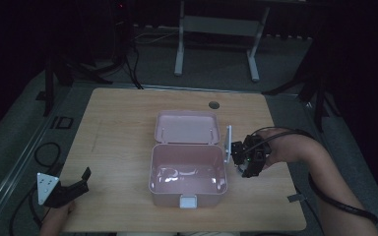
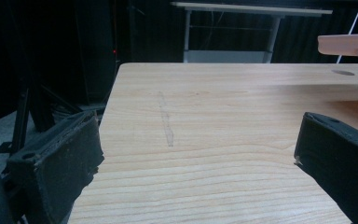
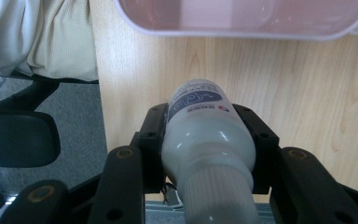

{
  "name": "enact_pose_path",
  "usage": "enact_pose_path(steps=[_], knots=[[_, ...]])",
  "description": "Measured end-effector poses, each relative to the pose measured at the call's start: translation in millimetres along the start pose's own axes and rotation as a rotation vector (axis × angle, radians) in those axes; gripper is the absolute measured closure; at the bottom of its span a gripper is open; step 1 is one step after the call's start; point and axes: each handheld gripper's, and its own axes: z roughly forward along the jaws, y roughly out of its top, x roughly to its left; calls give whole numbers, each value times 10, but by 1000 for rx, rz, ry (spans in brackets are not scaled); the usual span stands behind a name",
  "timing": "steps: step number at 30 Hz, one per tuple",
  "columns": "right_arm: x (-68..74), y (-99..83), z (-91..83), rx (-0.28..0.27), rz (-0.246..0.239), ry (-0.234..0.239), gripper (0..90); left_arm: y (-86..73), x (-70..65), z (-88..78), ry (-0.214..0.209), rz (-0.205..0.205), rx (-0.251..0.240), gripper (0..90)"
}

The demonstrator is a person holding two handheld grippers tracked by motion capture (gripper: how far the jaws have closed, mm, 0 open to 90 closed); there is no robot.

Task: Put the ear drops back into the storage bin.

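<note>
Bottle (image 3: 207, 140): one item, white plastic with a ribbed cap and a blue label, clamped crosswise between the jaws of the right hand-held gripper (image 3: 208, 128). Position: held off the worktop (image 1: 123, 128), just beside the right wall of the pink lunch box (image 1: 187, 169), near the front right part of the wooden surface.

Lunch box: one item, pink, hinged lid (image 1: 187, 128) thrown back flat behind it, white latch at the front, nothing visible inside.

Left hand-held gripper (image 1: 76, 184): one item, jaws standing apart with nothing between them, parked at the front left corner of the worktop, well apart from the box.

Right hand-held gripper: one item, jaws pressed on the bottle's body.

Risk notes, as judgement:
- The bottle is smooth and round, so it could slide or swivel in the jaws if tilted steeply over the box.
- The box wall lies close to the carrying path, and a low pass could knock the rim and shove the box, as nothing steadies it.
- Release from too high could let the bottle bounce or roll against the inner wall.

Count: bottles, one; lunch boxes, one; hand-held grippers, two; worktops, one.
</note>
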Motion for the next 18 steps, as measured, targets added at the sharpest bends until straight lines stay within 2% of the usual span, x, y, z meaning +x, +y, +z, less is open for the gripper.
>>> enact_pose_path(steps=[12, 18], knots=[[-6, 300, -166, -3, -45, -16, 595, 0, 0, 0, -1, 0, 0, 10], [-22, 456, -182, -4, -69, -20, 595, 0, 1, -1, -1, 0, 0, 9]])
